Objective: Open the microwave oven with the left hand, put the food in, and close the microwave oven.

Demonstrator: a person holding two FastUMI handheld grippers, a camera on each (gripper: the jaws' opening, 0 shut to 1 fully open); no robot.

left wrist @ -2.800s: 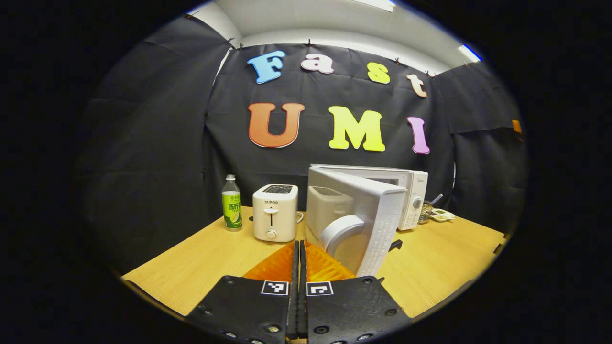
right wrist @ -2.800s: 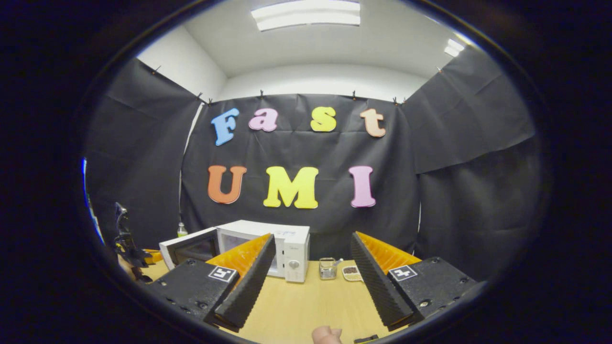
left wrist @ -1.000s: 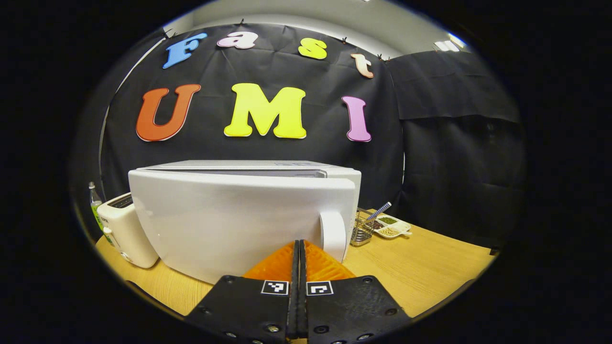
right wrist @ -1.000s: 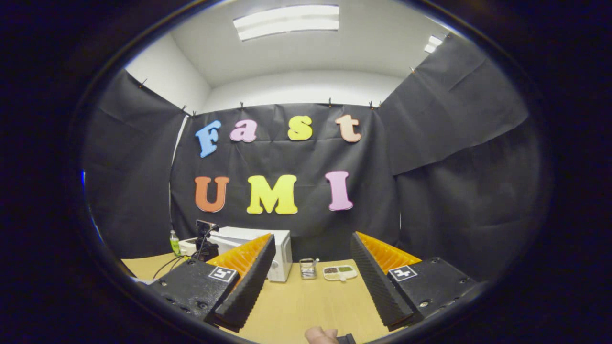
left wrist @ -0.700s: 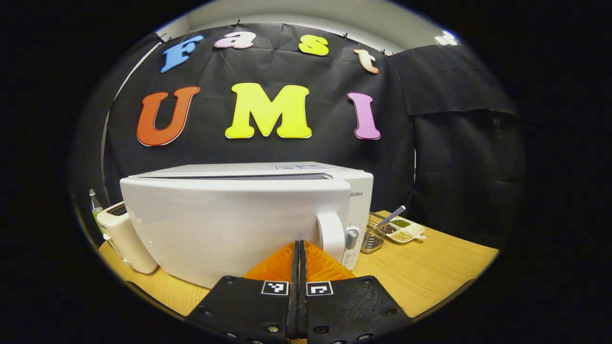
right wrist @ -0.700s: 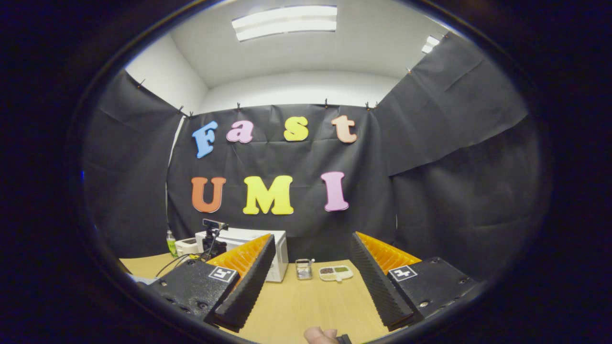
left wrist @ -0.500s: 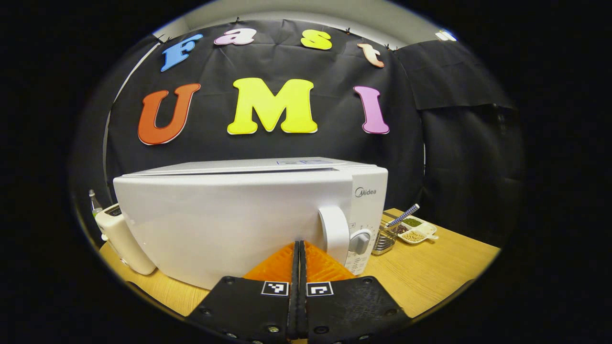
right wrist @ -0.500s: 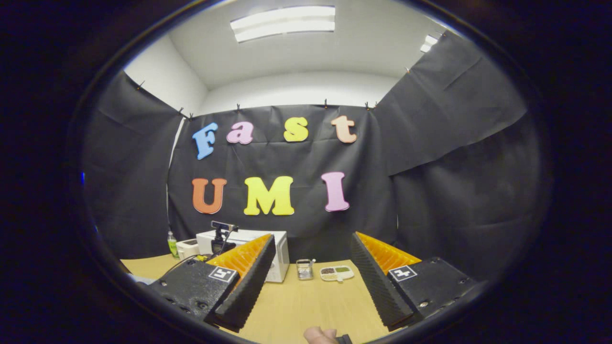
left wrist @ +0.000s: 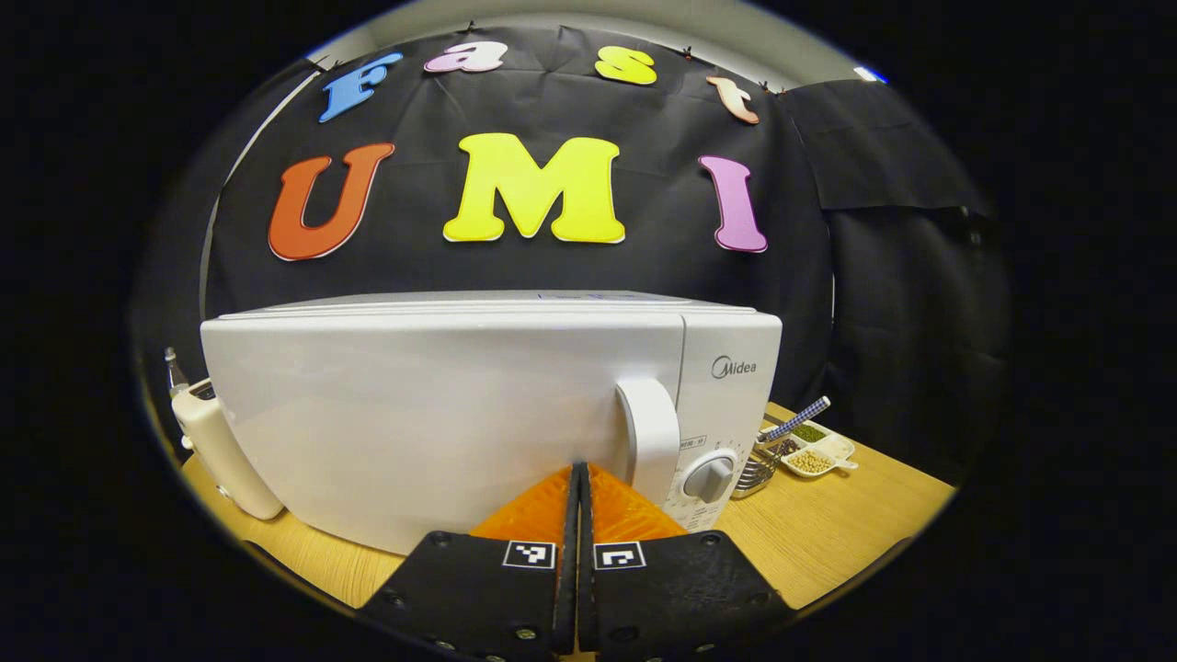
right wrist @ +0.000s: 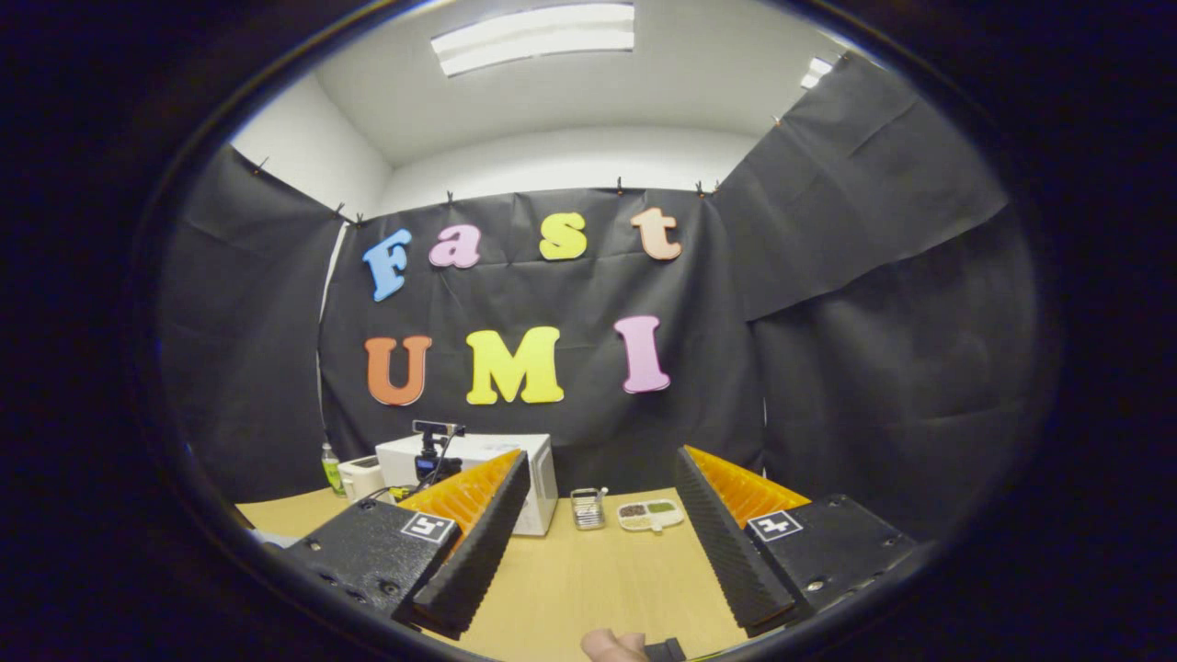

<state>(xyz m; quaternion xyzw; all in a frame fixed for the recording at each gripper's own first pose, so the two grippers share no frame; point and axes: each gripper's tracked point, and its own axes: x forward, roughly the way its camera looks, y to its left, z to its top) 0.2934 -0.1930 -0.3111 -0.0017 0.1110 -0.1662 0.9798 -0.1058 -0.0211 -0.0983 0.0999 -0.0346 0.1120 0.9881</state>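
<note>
1. The microwave oven [left wrist: 441,414] stands on the wooden table [left wrist: 828,533], close in front of your left gripper [left wrist: 577,473]. Its door [left wrist: 414,423] lies flush with the body, so I judge the closing step done or all but done; no food shows, presumably because it is inside.
2. Your left gripper's fingers are pressed together with nothing between them, their tips right at the door's lower edge, just left of the handle [left wrist: 649,441]. That suits pushing with a flat closed end, not grasping. Whether the tips touch the door, I cannot tell.
3. Your right gripper [right wrist: 593,515] hangs well back over the near table, fingers spread wide and empty, out of the door's way. A fingertip [right wrist: 611,645] shows at the bottom edge.
4. Left of the microwave stands a white toaster [left wrist: 221,441], with a bottle [right wrist: 329,469] beyond it.
5. Right of it, near the control dial [left wrist: 710,478], sit a wire basket [left wrist: 759,464] and a divided dish of grains [left wrist: 814,455].
6. Black cloth walls the booth; a ceiling light [right wrist: 533,37] shines above.
</note>
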